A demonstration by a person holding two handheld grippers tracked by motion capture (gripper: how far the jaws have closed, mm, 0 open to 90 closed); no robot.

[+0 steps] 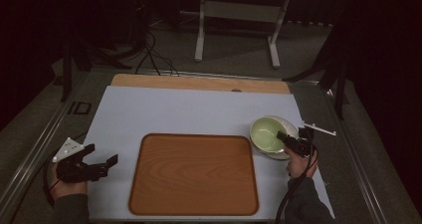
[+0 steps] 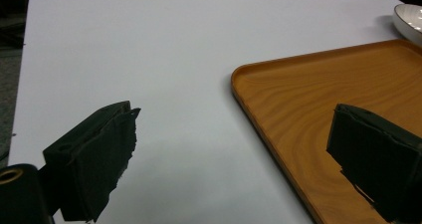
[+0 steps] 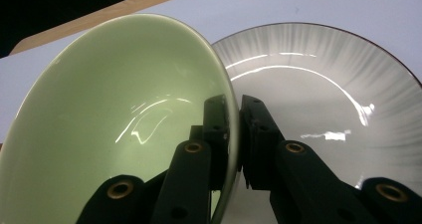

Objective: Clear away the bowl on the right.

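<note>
A white-covered tabletop (image 1: pixel 174 109) carries 1 wooden tray (image 1: pixel 194 174) and, beside its right edge, 1 plate (image 1: pixel 287 154).

we log: green bowl (image 3: pixel 114 124) glossy glazed | plate (image 3: pixel 323 99) glossy, streaked | tray (image 1: pixel 194 174) smooth wood-grain | mat (image 2: pixel 149 59) matt

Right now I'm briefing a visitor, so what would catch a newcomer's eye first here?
The pale green bowl at the table's right, tilted over a grey plate, with the right gripper clamped on its rim. Next, the big wooden tray lying bare mid-table, and the left gripper open beside it at the left.
</note>
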